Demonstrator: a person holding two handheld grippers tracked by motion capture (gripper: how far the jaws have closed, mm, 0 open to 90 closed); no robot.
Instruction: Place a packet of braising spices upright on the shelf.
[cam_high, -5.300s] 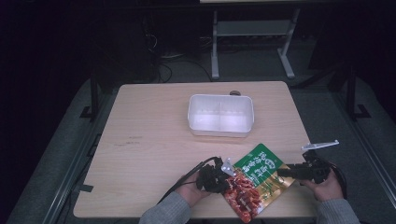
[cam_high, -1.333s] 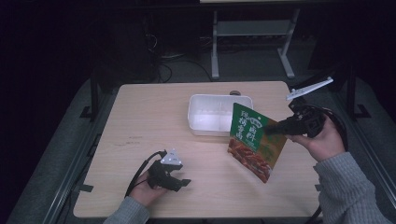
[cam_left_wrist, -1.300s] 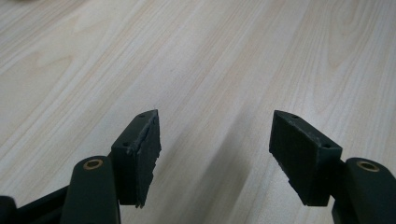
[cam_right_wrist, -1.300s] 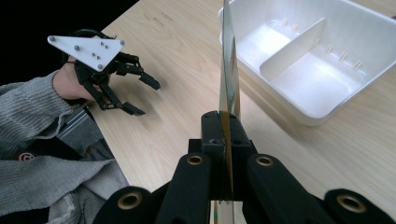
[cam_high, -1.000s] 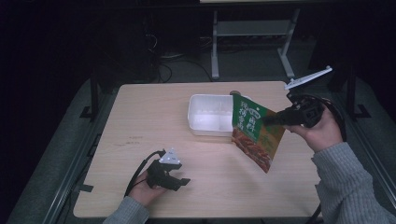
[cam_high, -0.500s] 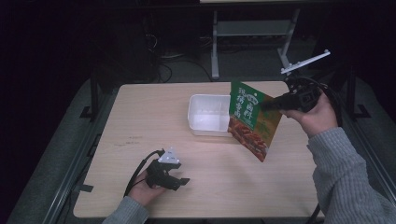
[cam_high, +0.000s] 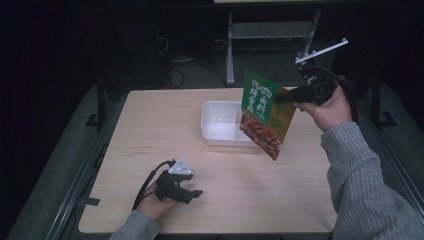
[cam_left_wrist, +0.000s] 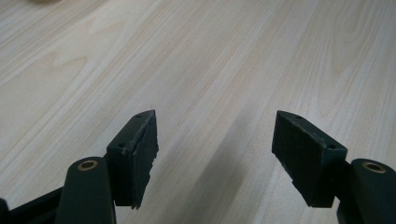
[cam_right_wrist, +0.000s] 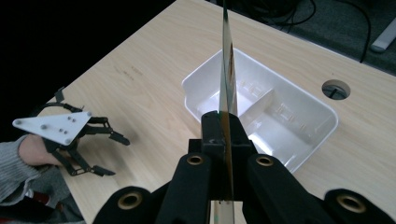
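High view: right gripper (cam_high: 300, 94), fingers clamped on the snack bag (cam_high: 265, 116), has lifted it over the white tray (cam_high: 220, 131), probably to drop in; left gripper (cam_high: 181, 186) rests wide open on the worktop (cam_high: 165, 125), lower left.

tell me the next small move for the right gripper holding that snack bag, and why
Probably carry the snack bag a little left and lower it into the white bin. The right gripper is shut on the bag's edge and holds it above the bin's right end, the bin's compartments look empty, and the left gripper rests open on the table.
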